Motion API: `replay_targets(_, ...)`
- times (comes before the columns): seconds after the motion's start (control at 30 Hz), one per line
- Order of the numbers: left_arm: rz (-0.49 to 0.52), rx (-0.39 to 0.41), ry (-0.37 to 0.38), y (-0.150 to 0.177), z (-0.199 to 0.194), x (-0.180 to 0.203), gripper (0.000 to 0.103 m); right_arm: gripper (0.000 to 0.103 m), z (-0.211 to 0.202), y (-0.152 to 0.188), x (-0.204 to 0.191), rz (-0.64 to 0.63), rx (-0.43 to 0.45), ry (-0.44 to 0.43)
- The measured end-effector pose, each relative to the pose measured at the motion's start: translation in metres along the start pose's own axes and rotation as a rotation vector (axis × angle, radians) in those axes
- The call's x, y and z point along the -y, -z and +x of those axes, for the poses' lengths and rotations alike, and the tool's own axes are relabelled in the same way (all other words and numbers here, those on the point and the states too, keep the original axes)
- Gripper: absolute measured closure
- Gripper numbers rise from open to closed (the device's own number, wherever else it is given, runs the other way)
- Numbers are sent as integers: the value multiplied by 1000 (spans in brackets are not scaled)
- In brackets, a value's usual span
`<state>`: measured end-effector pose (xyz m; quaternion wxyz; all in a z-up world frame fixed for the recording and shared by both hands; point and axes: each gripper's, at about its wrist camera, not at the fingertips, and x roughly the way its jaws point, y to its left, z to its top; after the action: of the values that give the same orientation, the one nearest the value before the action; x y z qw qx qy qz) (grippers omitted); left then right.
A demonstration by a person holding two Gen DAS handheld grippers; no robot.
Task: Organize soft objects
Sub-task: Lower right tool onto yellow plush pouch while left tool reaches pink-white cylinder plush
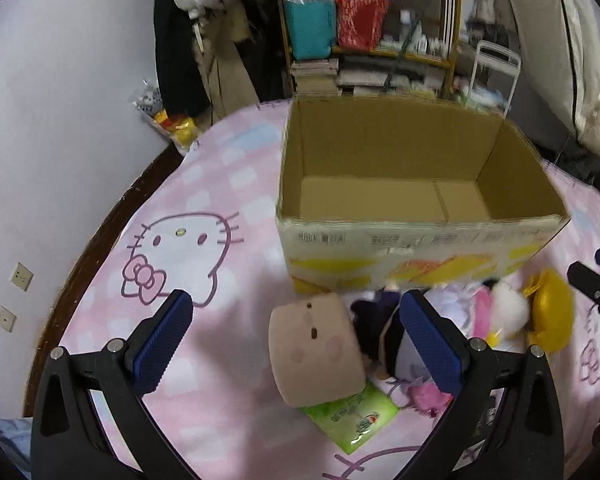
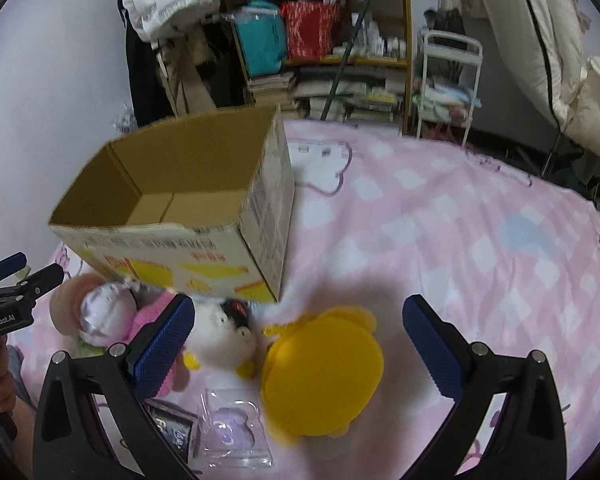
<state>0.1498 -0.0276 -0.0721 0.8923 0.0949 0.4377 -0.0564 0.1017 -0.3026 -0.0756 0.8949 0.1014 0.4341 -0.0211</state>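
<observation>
Beside the cardboard box (image 1: 416, 184) on the bed (image 2: 460, 240), soft toys lie heaped; left tongs (image 1: 296, 344) wide over beige pillow (image 1: 314, 350), right tongs (image 2: 296, 344) wide over yellow plush (image 2: 324, 376).

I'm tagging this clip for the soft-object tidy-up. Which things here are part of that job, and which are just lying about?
Part of the job:
cardboard box, open
tan face plush
yellow plush
white plush
dark-haired doll
left gripper and right gripper, both open

Just lying about:
green packet
clear plastic packet
shelf
white rack
</observation>
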Motion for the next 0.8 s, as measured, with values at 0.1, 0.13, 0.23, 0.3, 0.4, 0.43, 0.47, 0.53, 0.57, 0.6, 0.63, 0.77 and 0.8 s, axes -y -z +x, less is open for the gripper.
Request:
replay_targets(0.1, 13, -55, -1, 3, 12, 4, 1, 1, 15, 5, 4, 11, -68, 15)
replay_targets(0.13, 11, -71, 2, 4, 15, 3, 1, 1, 19, 7, 6, 18, -89, 12)
replay_targets(0.23, 12, -111, 5, 9, 23, 4, 1, 1, 29, 12, 10, 30, -142, 9)
replay_targets(0.3, 11, -139, 2, 12, 29, 4, 1, 4, 34, 17, 10, 30, -173, 18)
replay_targets(0.4, 12, -158, -10, 13, 35, 2, 1, 5, 40, 22, 10, 26, -207, 24)
replay_targets(0.43, 13, -168, -12, 15, 37, 3, 1, 5, 41, 23, 10, 22, -209, 30)
replay_targets(0.47, 17, -175, -23, 15, 38, 3, 1, 5, 42, 24, 11, 21, -215, 33)
replay_targets(0.53, 24, -176, -41, 15, 39, 4, 1, 8, 43, 26, 12, 26, -220, 39)
replay_targets(0.57, 27, -172, -50, 16, 38, 5, 1, 11, 44, 27, 13, 30, -222, 45)
replay_targets(0.6, 29, -173, -54, 16, 38, 5, 1, 11, 44, 27, 15, 34, -223, 43)
replay_targets(0.63, 30, -177, -62, 17, 40, 5, 1, 12, 44, 27, 16, 40, -226, 42)
replay_targets(0.77, 15, -194, -69, 19, 44, 2, 1, 18, 46, 28, 21, 56, -237, 49)
replay_targets(0.8, 10, -197, -72, 19, 45, 0, 1, 20, 47, 28, 22, 58, -241, 48)
